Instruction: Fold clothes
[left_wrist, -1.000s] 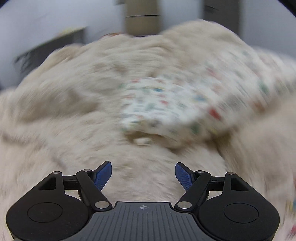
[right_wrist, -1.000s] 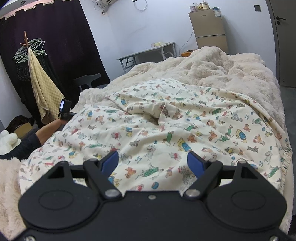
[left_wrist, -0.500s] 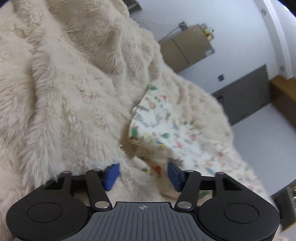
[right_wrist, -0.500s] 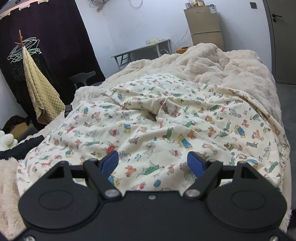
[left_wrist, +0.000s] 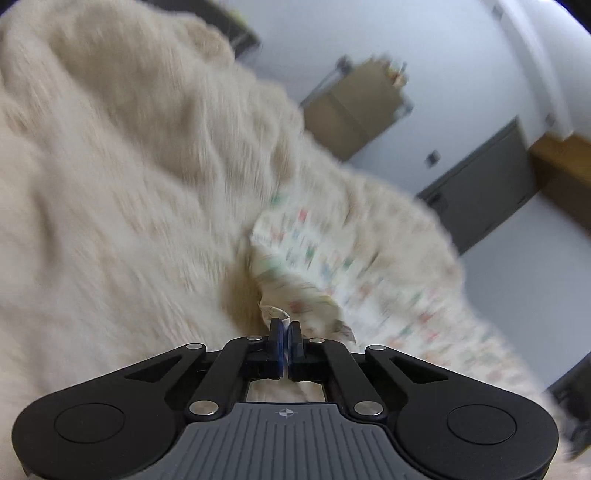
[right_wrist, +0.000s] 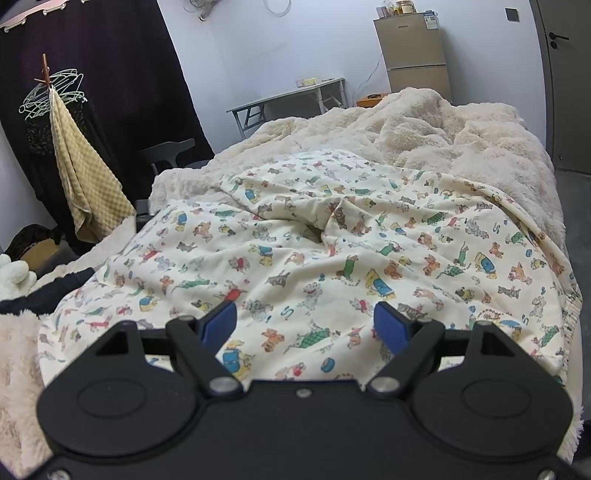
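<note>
**Left corner pinched, right side yet to be taken**

Nearest in the left wrist view, the left gripper (left_wrist: 284, 338) has just been closing, and its blue fingers (left_wrist: 276, 341) now stand pressed together with a small tuck of the printed cloth (right_wrist: 332, 258) caught between them. What it has hold of looks like a corner or edge of the cloth, which runs away from the tips across the fluffy cream blanket (left_wrist: 110, 184). The view is blurred, so I cannot tell how deep the bite is.

In the right wrist view, the right gripper (right_wrist: 306, 323) hangs above the near part of the cloth with its fingers wide apart and nothing between them; they do not appear to touch the fabric. The cloth itself lies spread over the bed, rumpled through the middle, its elastic-looking hem at the right edge close to the side of the bed.

Beyond it the blanket heaps up toward the far end of the bed, and behind that stand a folding bench (right_wrist: 288, 99) and a fridge (right_wrist: 413, 59) against the wall.

My reading is that the step in hand is securing the cloth for a first fold. The next move likely calls for the right gripper to drop to a matching corner or hem and close there, so both sides lift evenly.
</note>
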